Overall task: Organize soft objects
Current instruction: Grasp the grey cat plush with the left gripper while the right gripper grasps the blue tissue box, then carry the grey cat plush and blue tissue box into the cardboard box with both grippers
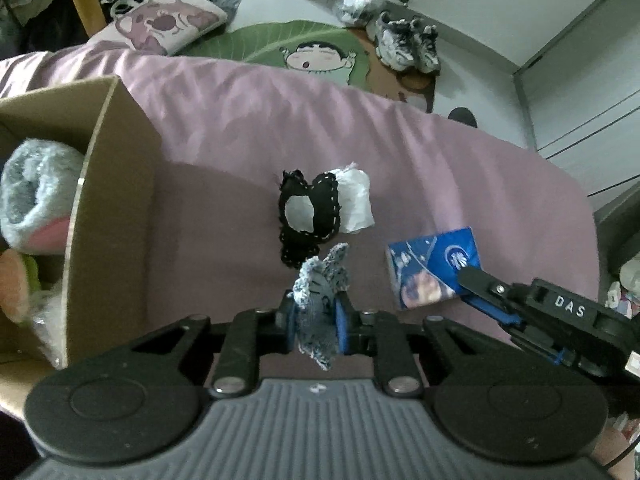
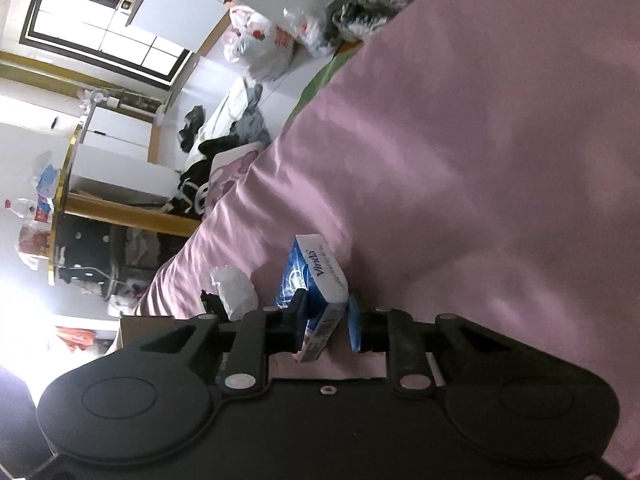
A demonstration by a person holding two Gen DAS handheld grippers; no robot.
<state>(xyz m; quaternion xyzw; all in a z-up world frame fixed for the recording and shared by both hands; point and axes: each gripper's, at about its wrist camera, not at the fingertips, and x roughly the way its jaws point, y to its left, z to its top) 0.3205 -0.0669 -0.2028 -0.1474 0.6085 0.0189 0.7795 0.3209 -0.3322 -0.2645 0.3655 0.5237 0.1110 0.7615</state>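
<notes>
Setting: a lived-in home bedroom. A bed (image 1: 400, 152) covered by a pink sheet is seen, with a cartoon rug (image 1: 316, 52) and sneakers (image 1: 406, 42) on the floor beside it. Clothes (image 2: 224, 136), plastic bags (image 2: 256, 46) and a window (image 2: 108, 36) are noted beyond.

The sock (image 1: 320, 300) looks fuzzy knit, the sheet (image 1: 400, 140) smooth matt cloth, the box (image 1: 116, 208) plain matt cardboard, the tissue pack (image 1: 432, 264) glossy plastic film, both grippers matt black plastic.
</notes>
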